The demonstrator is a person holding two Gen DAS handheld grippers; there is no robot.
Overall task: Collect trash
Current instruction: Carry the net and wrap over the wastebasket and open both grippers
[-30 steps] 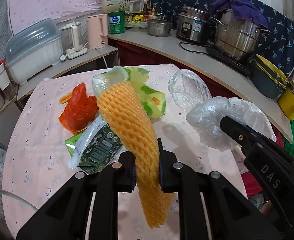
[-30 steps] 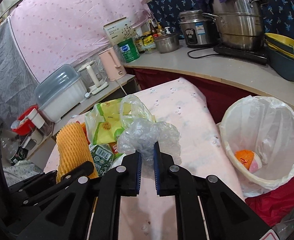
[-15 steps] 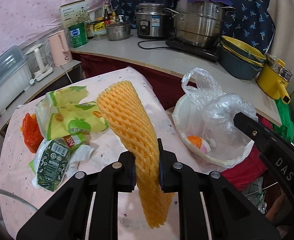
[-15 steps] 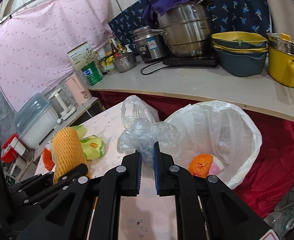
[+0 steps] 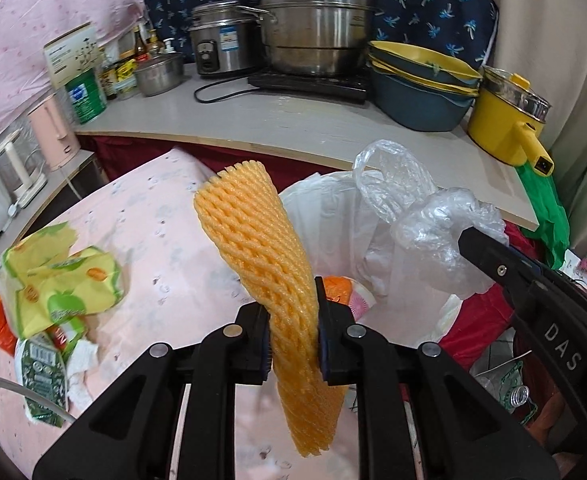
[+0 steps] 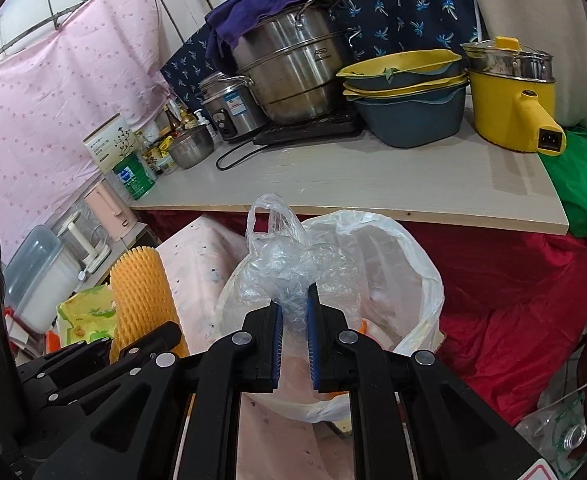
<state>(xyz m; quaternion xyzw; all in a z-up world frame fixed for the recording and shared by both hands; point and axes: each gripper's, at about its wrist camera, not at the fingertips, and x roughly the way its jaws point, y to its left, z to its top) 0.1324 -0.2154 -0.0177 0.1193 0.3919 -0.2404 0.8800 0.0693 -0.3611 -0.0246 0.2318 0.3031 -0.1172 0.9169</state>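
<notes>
Orange foam net (image 5: 271,276) is clamped in the left gripper (image 5: 292,330); a clear bag (image 6: 289,276) is pinched in the right gripper (image 6: 293,322). Both hang beside the lined bin (image 6: 421,280), so this looks like the drop-off step. Next: carry each over the rim, then open.

An orange foam net (image 5: 261,248) with a mesh pattern was seen beside a clear crumpled plastic bag (image 6: 293,272). The bin liner (image 6: 393,264) was white, the tabletop (image 5: 161,240) cloth pale pink with small specks. A yellow-and-green wrapper (image 5: 61,276) was noted, and a navy cloth (image 6: 405,4) printed with blue palms.
</notes>
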